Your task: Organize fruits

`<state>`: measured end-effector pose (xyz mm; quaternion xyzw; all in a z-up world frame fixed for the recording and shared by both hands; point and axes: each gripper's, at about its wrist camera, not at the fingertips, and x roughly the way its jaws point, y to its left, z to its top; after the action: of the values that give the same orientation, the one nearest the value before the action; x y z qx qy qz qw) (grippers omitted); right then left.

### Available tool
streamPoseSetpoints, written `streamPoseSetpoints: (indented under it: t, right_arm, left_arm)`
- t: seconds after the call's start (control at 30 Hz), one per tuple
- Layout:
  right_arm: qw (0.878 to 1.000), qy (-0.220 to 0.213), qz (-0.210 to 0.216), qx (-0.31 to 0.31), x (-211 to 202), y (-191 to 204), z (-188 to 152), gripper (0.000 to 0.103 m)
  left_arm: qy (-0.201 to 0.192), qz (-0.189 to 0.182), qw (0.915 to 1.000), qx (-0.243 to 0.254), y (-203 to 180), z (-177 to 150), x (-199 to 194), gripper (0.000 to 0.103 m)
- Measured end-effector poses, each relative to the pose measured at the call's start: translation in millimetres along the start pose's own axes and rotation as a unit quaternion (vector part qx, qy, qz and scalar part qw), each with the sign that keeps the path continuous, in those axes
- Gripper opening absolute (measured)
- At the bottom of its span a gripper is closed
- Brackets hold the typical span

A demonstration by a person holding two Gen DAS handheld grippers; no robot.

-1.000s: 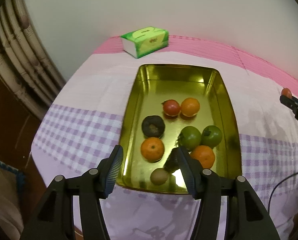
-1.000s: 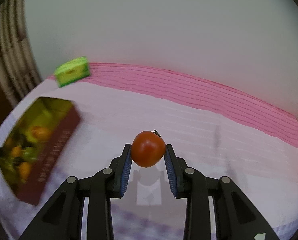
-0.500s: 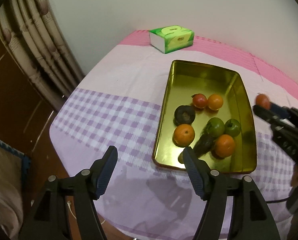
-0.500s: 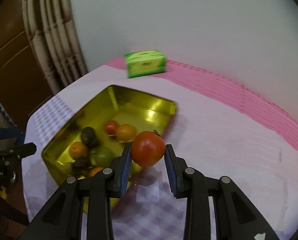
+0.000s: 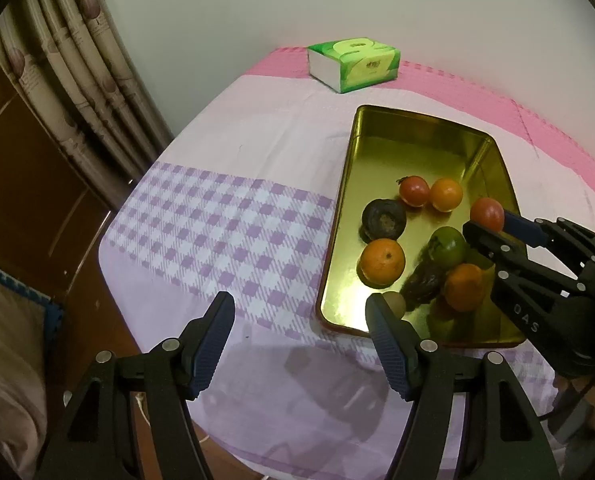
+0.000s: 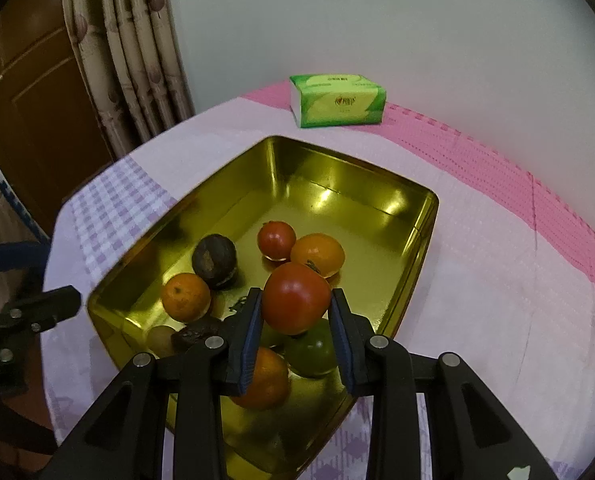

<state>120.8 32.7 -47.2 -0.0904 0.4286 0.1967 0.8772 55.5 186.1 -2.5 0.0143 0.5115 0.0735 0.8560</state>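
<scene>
The right gripper (image 6: 296,312) clamps a red tomato (image 6: 296,298) between its blue pads and holds it over the gold tray (image 6: 425,216), above the green and orange fruit at the near end — apparently so it can be set down among the fruit gathered there. In the tray lie another tomato (image 6: 276,239), oranges (image 6: 185,297), a dark wrinkled fruit (image 6: 214,255) and a pale round one. The left gripper (image 5: 299,312) hangs with its jaws wide and empty just off the tray's near corner, probably keeping clear. A green tissue pack (image 6: 337,100) sits well apart by the wall; its red printing is too small to read — the right gripper's arm shows "OAS".
</scene>
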Motion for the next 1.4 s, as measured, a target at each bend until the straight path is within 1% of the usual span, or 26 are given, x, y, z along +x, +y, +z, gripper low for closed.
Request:
streamPoseSetpoints:
  t: [0.23,0.37,0.57,0.8,0.87,0.93,1.07,1.1,1.13,1.17,1.2,1.23,1.4]
  right_arm:
    - [1.0,0.009,-0.006,0.007,11,-4,-1,0.03]
    - [1.0,0.008,-0.008,0.011,11,-4,-1,0.031]
    - [0.999,0.006,-0.004,0.032,9,-7,-5,0.031]
    - [1.0,0.004,-0.011,0.027,6,-4,-8,0.032]
    - [1.0,0.002,-0.012,0.029,4,-5,-8,0.037]
    - [0.999,0.0,-0.015,0.03,3,-4,-8,0.04]
    - [0.999,-0.005,-0.022,0.038,-2,-4,-9,0.052]
    - [0.999,-0.009,-0.022,0.04,-4,-4,-10,0.053]
    - [0.999,-0.012,-0.021,0.041,-7,-3,-10,0.056]
    - [0.999,-0.017,-0.026,0.041,-11,-1,-11,0.063]
    - [0.999,-0.019,-0.033,0.039,-14,0,-11,0.066]
    - [0.998,-0.023,-0.04,0.037,-18,1,-11,0.072]
    - [0.996,-0.037,-0.074,0.019,-38,7,-16,0.087]
  left_arm:
    - [0.005,0.001,1.0,0.0,-1,-1,3,0.068]
    - [0.006,0.001,1.0,0.0,-1,-1,3,0.068]
    - [0.006,-0.002,1.0,0.002,-2,-1,4,0.068]
    - [0.004,-0.006,1.0,0.005,-3,-2,3,0.068]
    - [0.004,-0.009,0.9999,0.006,-3,-2,3,0.068]
    - [0.003,-0.012,0.9999,0.007,-4,-3,3,0.068]
    - [0.002,-0.019,0.9998,0.01,-6,-3,1,0.068]
    - [0.002,-0.02,0.9997,0.011,-6,-3,1,0.068]
    - [0.002,-0.021,0.9997,0.011,-7,-3,2,0.068]
    - [0.003,-0.022,0.9997,0.012,-7,-3,2,0.068]
    - [0.004,-0.023,0.9997,0.012,-7,-3,2,0.068]
    - [0.005,-0.024,0.9996,0.011,-7,-3,2,0.068]
    - [0.005,-0.024,0.9996,0.012,-7,-3,2,0.069]
